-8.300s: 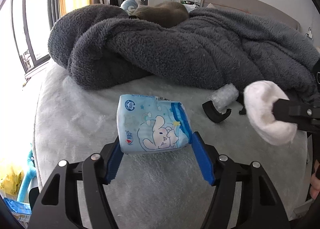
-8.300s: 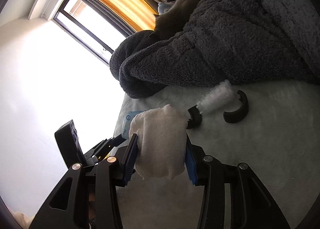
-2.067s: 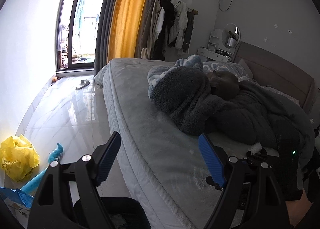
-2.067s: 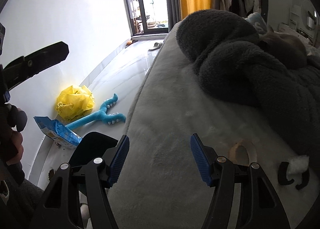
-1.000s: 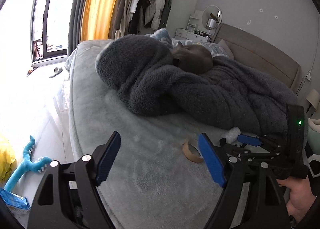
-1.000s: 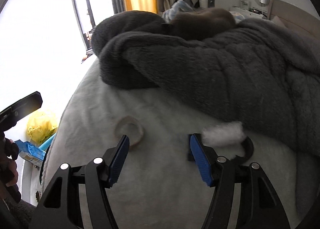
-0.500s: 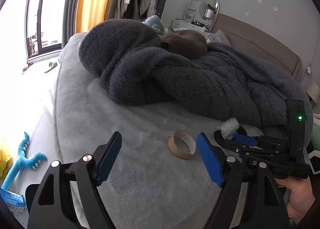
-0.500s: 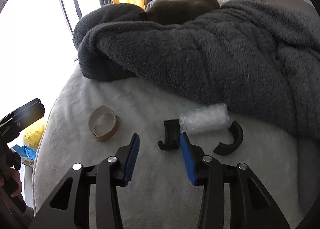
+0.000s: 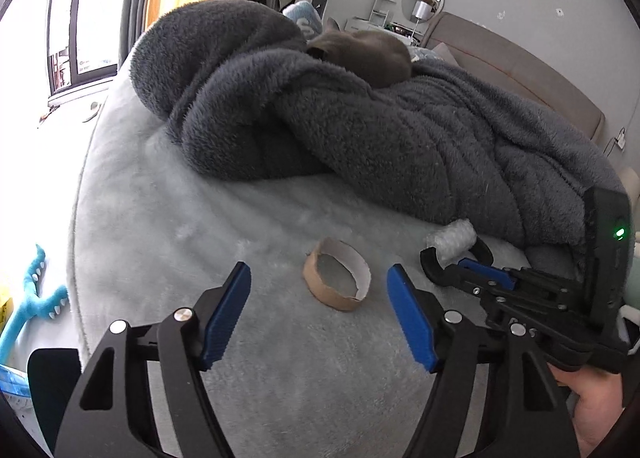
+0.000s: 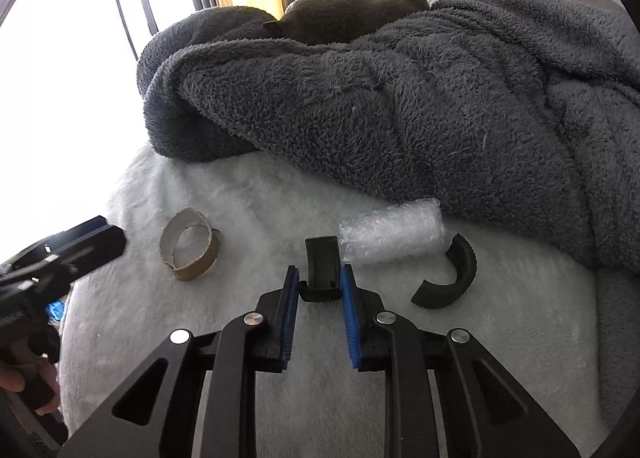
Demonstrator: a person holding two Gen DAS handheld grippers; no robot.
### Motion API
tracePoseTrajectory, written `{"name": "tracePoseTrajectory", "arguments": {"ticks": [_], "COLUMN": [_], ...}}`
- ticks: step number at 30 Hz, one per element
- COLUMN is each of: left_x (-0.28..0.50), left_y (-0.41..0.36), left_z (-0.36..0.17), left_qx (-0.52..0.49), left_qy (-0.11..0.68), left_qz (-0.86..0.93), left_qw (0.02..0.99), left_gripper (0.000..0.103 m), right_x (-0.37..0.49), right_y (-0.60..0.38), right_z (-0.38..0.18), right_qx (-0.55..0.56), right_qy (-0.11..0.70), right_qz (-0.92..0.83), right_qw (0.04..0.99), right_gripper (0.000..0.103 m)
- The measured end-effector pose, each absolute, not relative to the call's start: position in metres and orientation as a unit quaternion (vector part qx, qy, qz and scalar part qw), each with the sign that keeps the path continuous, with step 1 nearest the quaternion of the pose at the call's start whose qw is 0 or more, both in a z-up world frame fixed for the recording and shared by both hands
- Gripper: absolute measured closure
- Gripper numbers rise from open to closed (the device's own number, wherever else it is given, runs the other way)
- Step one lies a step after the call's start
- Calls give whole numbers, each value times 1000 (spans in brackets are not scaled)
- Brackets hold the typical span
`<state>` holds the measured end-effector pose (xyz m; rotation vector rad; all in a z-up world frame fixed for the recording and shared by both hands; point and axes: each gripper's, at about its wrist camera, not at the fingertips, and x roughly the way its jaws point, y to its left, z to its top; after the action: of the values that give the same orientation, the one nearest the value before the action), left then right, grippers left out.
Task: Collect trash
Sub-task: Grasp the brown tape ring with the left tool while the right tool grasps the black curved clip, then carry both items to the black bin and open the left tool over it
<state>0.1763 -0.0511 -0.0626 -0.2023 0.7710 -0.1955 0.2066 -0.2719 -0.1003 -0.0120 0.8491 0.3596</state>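
A brown cardboard tape ring (image 9: 337, 280) lies on the grey bed cover, just ahead of my open, empty left gripper (image 9: 319, 282); it also shows in the right wrist view (image 10: 190, 244). My right gripper (image 10: 319, 284) has its jaws closed onto a black curved plastic piece (image 10: 322, 264) that rests on the cover. A roll of bubble wrap (image 10: 392, 232) lies just beyond it, and a second black curved piece (image 10: 450, 278) lies to its right. In the left wrist view the right gripper (image 9: 460, 268) sits at the right, by the bubble wrap (image 9: 452, 240).
A dark grey fleece blanket (image 9: 360, 126) is heaped across the bed behind the trash, with a grey cat (image 9: 364, 52) lying on top. The bed edge drops off at the left; a blue toy (image 9: 30, 306) lies on the floor there.
Both grippers have moved closer to the trash on the bed. My right gripper has narrowed and closed onto the black curved piece. My left gripper stays open, now nearer the cardboard ring.
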Motion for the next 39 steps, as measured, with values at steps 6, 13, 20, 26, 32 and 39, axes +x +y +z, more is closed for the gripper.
{"name": "tracePoseTrajectory", "arguments": {"ticks": [6, 13, 20, 26, 32, 39], "left_x": [181, 187, 195, 203, 207, 195], "left_y": [-65, -80, -88, -91, -89, -81], "left_z": [-73, -86, -93, -100, -102, -92], "left_qx": [-87, -66, -58, -53, -64, -64], "left_qy": [389, 405, 414, 427, 431, 424], "left_qz": [-97, -92, -89, -86, -91, -110], "left_qw": [912, 907, 904, 898, 896, 897], "left_gripper": [33, 38, 49, 57, 59, 60], "right_x": [198, 190, 185, 178, 175, 172], "right_y": [-279, -288, -294, -296, -295, -292], "right_z": [-91, -81, -80, -78, -73, -63], "right_qx": [16, 16, 21, 18, 18, 17], "right_qy": [402, 393, 397, 396, 395, 390], "right_qz": [187, 196, 210, 220, 229, 234], "right_qw": [896, 898, 893, 891, 890, 890], "right_gripper": [82, 83, 83, 83, 83, 83]}}
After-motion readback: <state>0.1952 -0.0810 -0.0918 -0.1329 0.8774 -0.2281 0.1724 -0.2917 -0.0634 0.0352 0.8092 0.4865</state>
